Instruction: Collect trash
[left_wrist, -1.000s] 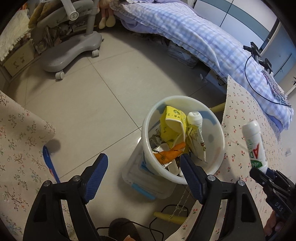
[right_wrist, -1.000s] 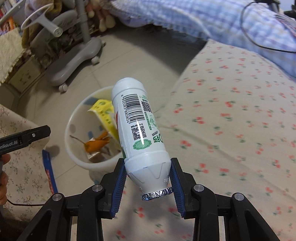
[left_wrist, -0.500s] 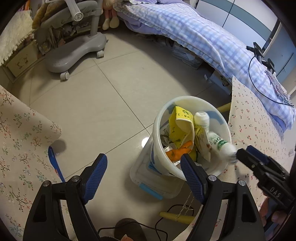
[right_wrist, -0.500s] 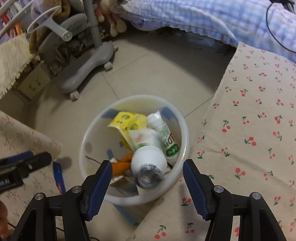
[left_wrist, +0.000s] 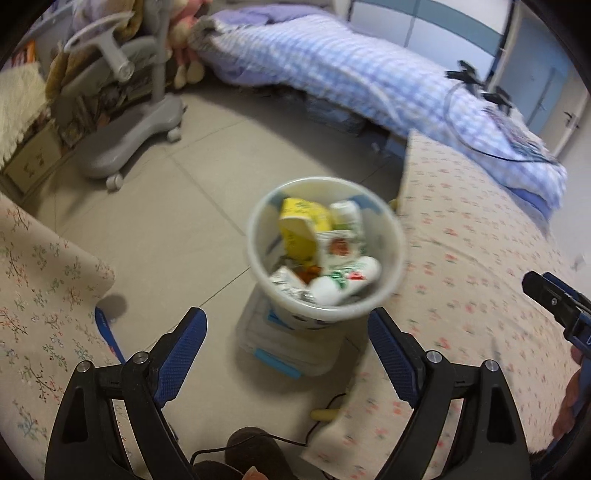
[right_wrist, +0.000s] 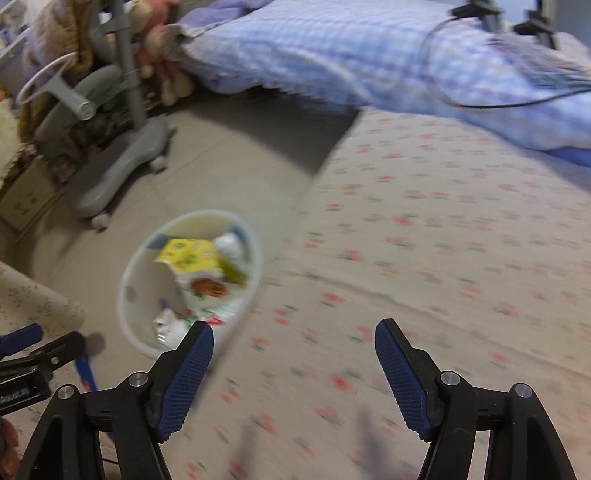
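Observation:
A white round trash bin (left_wrist: 391, 295) stands on the floor beside the cherry-print table. It holds a yellow carton (left_wrist: 301, 225), a white drink bottle (left_wrist: 343, 280) lying on top and other wrappers. The bin also shows in the right wrist view (right_wrist: 129, 288), blurred. My left gripper (left_wrist: 288, 332) is open and empty, hovering in front of the bin. My right gripper (right_wrist: 294, 347) is open and empty over the cherry-print cloth (right_wrist: 443, 258), right of the bin.
A clear plastic box with blue clips (left_wrist: 280, 350) sits under the bin. A grey wheeled chair base (left_wrist: 129, 136) stands at the back left. A bed with a blue checked cover (left_wrist: 351, 66) runs along the back. A floral cloth (left_wrist: 37, 295) covers the left surface.
The right gripper opened over the bin and the white bottle dropped in. The right gripper has since pulled back right over the tablecloth. Both views have shifted.

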